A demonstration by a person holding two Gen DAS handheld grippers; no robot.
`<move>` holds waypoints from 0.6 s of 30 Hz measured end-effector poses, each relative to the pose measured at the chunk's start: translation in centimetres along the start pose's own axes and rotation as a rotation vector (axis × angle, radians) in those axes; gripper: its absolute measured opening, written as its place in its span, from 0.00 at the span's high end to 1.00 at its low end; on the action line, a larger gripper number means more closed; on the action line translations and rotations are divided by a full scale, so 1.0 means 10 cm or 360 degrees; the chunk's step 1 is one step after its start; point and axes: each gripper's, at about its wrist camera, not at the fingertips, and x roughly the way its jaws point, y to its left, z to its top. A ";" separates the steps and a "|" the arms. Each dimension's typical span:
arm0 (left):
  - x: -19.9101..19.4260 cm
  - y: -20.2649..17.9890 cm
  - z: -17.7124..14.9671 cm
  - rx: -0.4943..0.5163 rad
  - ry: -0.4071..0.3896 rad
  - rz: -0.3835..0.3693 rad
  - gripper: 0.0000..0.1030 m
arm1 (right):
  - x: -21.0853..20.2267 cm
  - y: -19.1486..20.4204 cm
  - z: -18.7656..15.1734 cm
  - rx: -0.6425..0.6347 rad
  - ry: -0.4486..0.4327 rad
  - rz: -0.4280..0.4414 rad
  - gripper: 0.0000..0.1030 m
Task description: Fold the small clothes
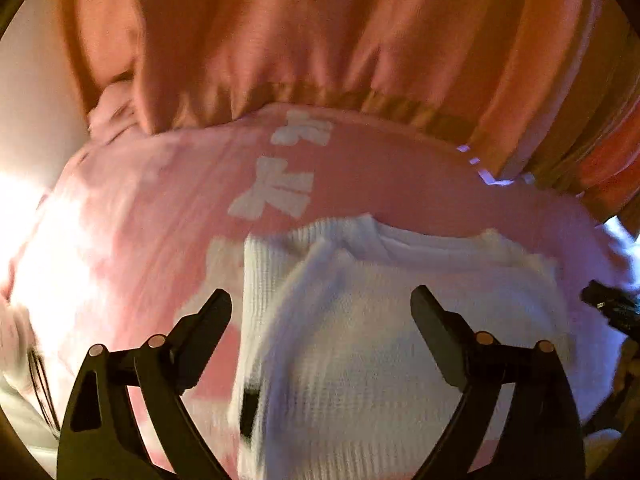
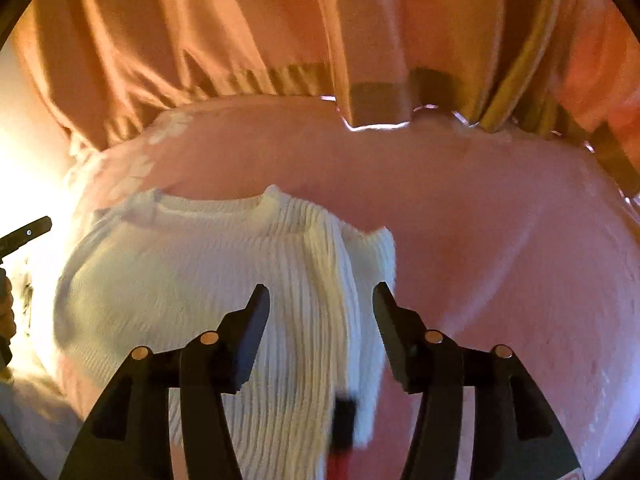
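A small white ribbed knit sweater (image 1: 380,320) lies flat on a pink blanket (image 1: 360,176), neckline at the far side. My left gripper (image 1: 322,300) is open, its jaws spread wide above the sweater's left half. In the right wrist view the sweater (image 2: 192,280) has its right sleeve folded in over the body. My right gripper (image 2: 322,294) is open above that folded sleeve edge, holding nothing. A dark tag or object shows at the sweater's near edge (image 2: 344,420).
The pink blanket has white bow prints (image 1: 280,192). Orange curtains (image 2: 240,20) hang along the far edge. Bright light glares at the left. The other gripper shows at the left edge of the right wrist view (image 2: 28,232).
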 end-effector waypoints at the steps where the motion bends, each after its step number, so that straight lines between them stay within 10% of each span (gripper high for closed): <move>1: 0.17 -0.02 0.05 0.0018 0.0029 0.0016 0.14 | 0.12 -0.01 0.05 0.0006 0.0013 -0.0003 0.49; 4: 0.57 -0.04 0.01 0.0018 0.0123 0.0082 0.15 | 0.40 -0.03 0.06 0.0041 0.0095 0.0015 0.49; 8: 0.96 0.05 -0.06 -0.0041 0.0301 0.0084 0.44 | 0.65 -0.07 0.01 0.0057 0.0166 0.0005 0.54; 10: 0.96 0.02 -0.06 -0.0011 0.0274 0.0115 0.61 | 0.68 -0.04 0.01 0.0056 0.0182 0.0073 0.92; 11: 0.92 0.00 -0.04 0.0028 0.0250 0.0129 0.78 | 0.68 -0.01 0.03 0.0042 0.0178 0.0051 0.93; 13: 0.83 -0.01 -0.01 0.0022 0.0203 0.0093 0.93 | 0.55 0.05 0.08 0.0019 0.0089 0.0018 0.93; 18: 0.50 0.06 0.23 -0.0099 0.0001 0.0009 0.93 | 0.00 0.10 0.26 0.0069 -0.0262 0.0079 0.93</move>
